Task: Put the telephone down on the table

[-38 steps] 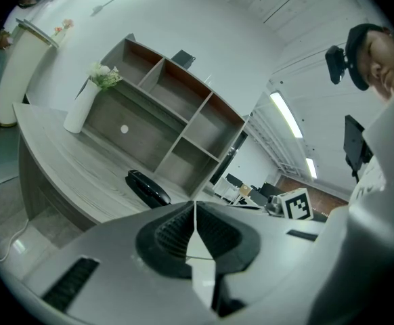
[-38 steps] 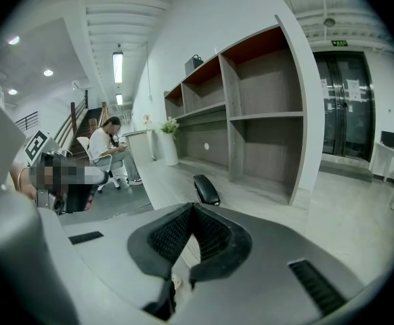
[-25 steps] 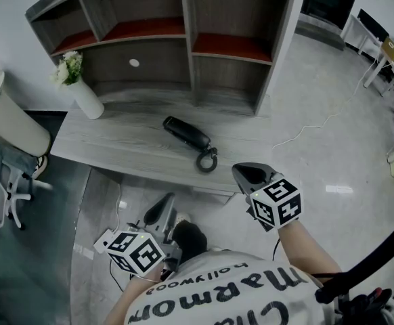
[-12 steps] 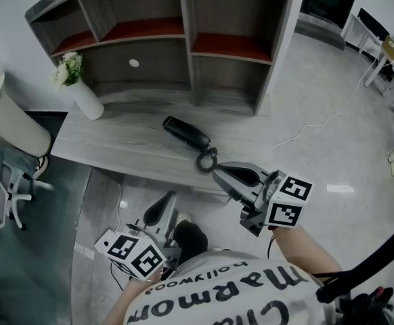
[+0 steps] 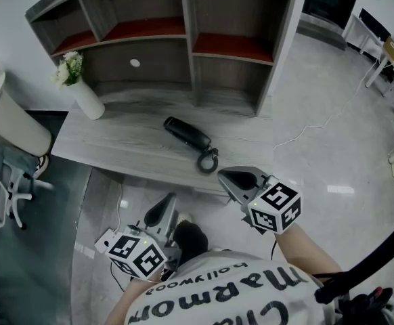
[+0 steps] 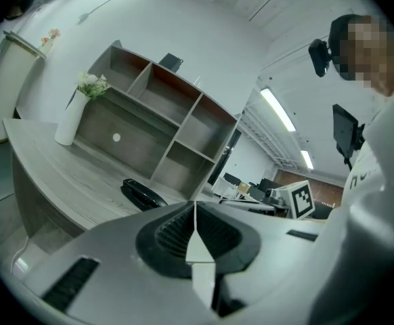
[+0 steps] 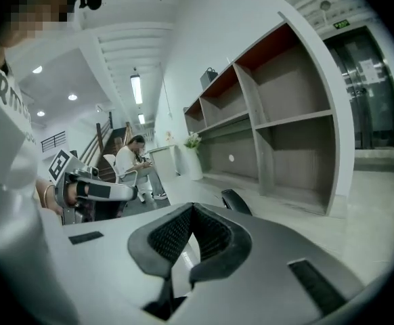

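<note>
The black telephone handset (image 5: 187,133) lies flat on the grey wooden table (image 5: 116,147), and its curled cord (image 5: 207,160) reaches the front edge. Nothing is touching it. My right gripper (image 5: 224,177) hovers shut and empty just off the table's front edge, right of the cord. My left gripper (image 5: 165,202) hangs lower and nearer my body, also shut and empty. The left gripper view shows the telephone (image 6: 141,193) beyond that gripper's closed jaws, whose tips meet at my left gripper (image 6: 195,217). In the right gripper view the handset's end (image 7: 236,200) shows past my right gripper (image 7: 192,212).
An open shelf unit (image 5: 190,39) stands on the back of the table. A white vase with flowers (image 5: 82,93) sits at its left. A white cable (image 5: 312,128) trails on the floor to the right. A seated person (image 7: 126,160) is far off.
The right gripper swung left towards the cord and table edge, then drew back a little and turned. The left gripper stayed almost still. The telephone has not moved.
</note>
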The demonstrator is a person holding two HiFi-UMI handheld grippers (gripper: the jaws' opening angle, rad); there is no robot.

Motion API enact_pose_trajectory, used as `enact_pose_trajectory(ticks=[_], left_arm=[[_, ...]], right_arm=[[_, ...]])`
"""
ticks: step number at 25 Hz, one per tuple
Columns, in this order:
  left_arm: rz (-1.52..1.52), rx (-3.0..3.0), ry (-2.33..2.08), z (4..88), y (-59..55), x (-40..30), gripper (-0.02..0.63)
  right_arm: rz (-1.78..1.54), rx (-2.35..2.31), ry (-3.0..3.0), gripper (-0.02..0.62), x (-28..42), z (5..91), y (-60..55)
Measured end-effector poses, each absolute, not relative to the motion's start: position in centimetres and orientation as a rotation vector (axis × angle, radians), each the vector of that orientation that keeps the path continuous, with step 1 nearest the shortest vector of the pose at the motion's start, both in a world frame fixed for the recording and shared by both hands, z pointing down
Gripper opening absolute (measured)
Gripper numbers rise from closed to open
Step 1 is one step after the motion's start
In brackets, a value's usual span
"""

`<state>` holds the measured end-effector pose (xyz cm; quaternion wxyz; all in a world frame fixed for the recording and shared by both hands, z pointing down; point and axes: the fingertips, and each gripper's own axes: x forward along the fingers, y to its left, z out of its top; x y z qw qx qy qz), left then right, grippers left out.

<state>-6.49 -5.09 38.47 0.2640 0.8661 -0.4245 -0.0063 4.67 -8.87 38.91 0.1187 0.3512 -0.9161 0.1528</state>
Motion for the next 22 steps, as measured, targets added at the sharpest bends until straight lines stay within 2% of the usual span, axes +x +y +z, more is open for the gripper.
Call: enact_pose_trajectory(ticks=[22], left_arm=[[-0.035, 2.314, -1.175, 38.18, -4.13, -7.19, 0.015]], right_arm=[[0.468, 1.072, -2.665, 0.011, 5.21, 39.04, -8.77]])
